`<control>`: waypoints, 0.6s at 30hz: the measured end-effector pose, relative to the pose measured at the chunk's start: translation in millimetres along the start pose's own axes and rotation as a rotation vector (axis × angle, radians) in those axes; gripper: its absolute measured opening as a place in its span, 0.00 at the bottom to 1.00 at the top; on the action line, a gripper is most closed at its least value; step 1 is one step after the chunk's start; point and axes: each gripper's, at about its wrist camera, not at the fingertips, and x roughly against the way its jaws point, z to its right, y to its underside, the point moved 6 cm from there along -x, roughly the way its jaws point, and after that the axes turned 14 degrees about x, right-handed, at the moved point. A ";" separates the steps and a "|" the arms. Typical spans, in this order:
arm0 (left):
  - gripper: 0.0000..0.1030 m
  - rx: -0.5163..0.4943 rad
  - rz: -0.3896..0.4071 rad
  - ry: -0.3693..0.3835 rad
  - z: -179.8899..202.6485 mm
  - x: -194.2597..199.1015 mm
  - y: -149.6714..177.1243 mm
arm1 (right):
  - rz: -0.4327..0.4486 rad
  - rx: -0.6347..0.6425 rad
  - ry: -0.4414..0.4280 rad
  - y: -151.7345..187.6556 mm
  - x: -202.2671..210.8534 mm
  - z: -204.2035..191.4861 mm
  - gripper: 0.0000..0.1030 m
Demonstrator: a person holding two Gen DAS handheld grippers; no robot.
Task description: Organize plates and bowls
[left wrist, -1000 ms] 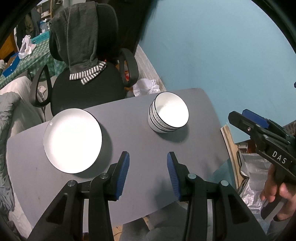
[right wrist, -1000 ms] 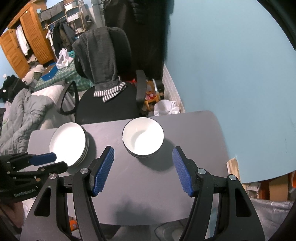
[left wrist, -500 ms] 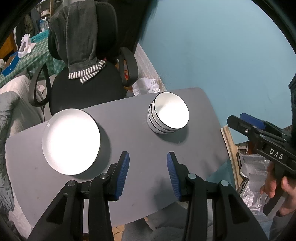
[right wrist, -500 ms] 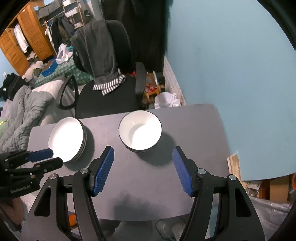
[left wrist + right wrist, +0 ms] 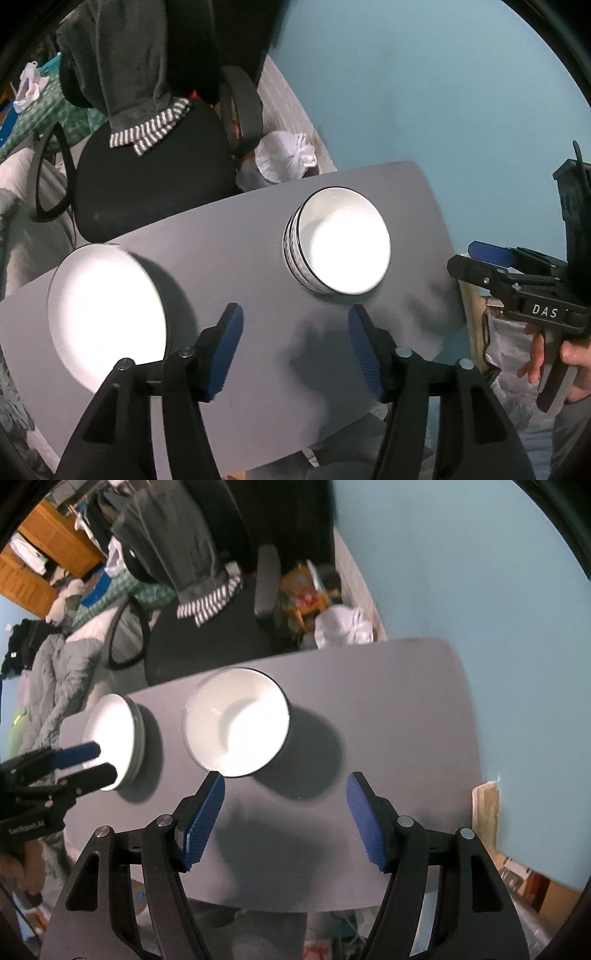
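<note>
Left wrist: chair (image 5: 147,177) behind table (image 5: 236,236).

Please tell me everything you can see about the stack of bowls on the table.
The stack of bowls is white inside with thin dark rims; it looks like glazed ceramic. Several bowls are nested upright, the top one empty. The stack stands on the grey table, right of the stack of plates. Nothing else touches it.

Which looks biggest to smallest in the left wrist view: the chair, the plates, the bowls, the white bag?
1. Chair.
2. Plates and bowls: they look about alike; the plates sit nearer the camera, so no sure order.
3. White bag, farther off on the floor.
</note>
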 end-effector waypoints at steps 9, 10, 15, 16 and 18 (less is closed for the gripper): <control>0.62 0.061 -0.134 -0.032 -8.5 -67.1 -34.1 | -0.163 -0.001 -0.101 -16.5 -69.6 19.5 0.69; 0.62 0.067 -0.145 -0.029 -8.6 -72.7 -36.3 | -0.180 0.004 -0.112 -18.3 -78.0 19.4 0.69; 0.64 0.052 -0.175 -0.046 -6.0 -97.0 -47.0 | -0.254 0.021 -0.154 -24.6 -109.4 22.6 0.69; 0.66 0.044 -0.182 -0.051 -5.3 -102.6 -49.1 | -0.260 0.022 -0.159 -26.0 -114.6 23.2 0.69; 0.66 0.036 -0.199 -0.057 -4.4 -110.1 -50.6 | -0.275 0.027 -0.178 -28.7 -122.2 23.9 0.69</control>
